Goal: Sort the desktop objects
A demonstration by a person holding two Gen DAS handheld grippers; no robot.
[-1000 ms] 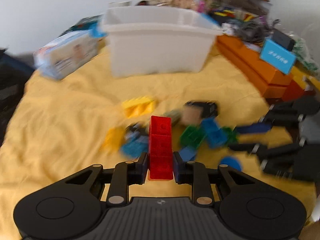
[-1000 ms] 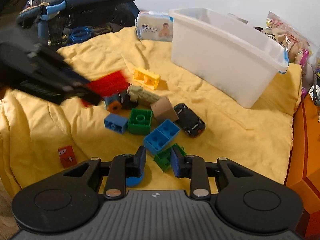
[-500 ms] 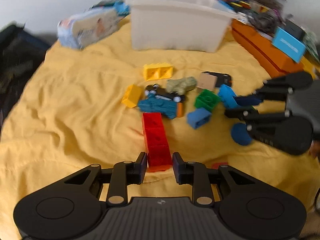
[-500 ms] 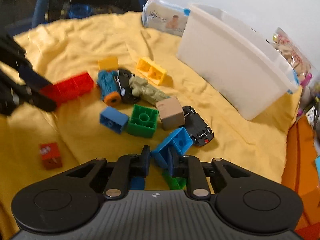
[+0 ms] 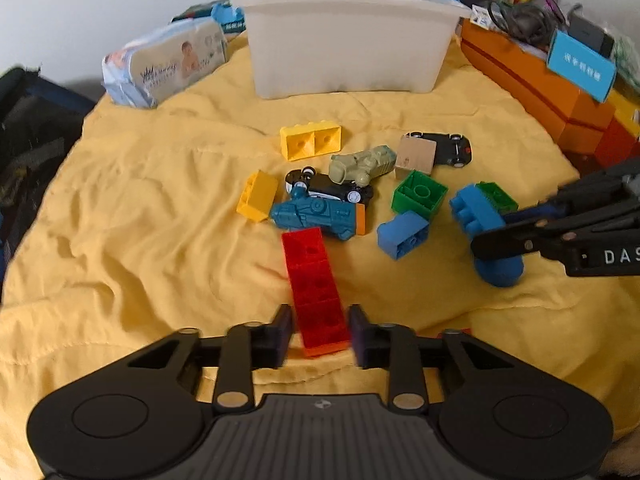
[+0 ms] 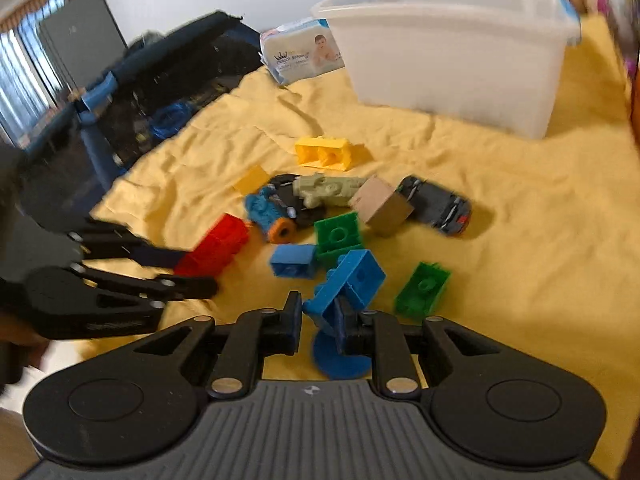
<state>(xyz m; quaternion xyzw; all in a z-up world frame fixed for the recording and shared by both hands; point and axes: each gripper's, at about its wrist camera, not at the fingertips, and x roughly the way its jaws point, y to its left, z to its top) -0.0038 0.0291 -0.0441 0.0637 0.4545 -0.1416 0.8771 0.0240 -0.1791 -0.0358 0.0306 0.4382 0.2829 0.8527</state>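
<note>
The long red block [image 5: 316, 288] is made of red bricks stuck in a row, and its near end sits between the two fingers of the left gripper [image 5: 319, 334]. The fingers stand on each side of it with tiny gaps showing, so I cannot tell if they squeeze it or have let go. The block lies flat on the yellow cloth [image 5: 140, 208], and its far end almost touches a teal toy truck [image 5: 318, 214]. The right gripper [image 6: 319, 320] is closed on a big blue block [image 6: 348, 284], which sticks up at a tilt. A round blue thing [image 6: 340, 360] lies under that gripper. Near it are a small blue brick [image 6: 294, 260], a green square brick [image 6: 339, 236] and another green brick [image 6: 422, 290] off to the side. In the pile there is also a pale green toy car [image 5: 362, 166] lying on a black toy car [image 5: 332, 190], a brown cube [image 5: 416, 154], a dark car [image 5: 444, 148], and two yellow bricks [image 5: 310, 140] [image 5: 257, 196]. Behind the toys stands a big white tub [image 5: 344, 36]. A pack of baby wipes [image 5: 164, 64] lies to its left. Orange boxes [image 5: 536, 84] line the right side with a blue card [image 5: 580, 66] on them. A dark blue bag [image 6: 160, 92] sits past the cloth's edge, and a white wall is at the back.
</note>
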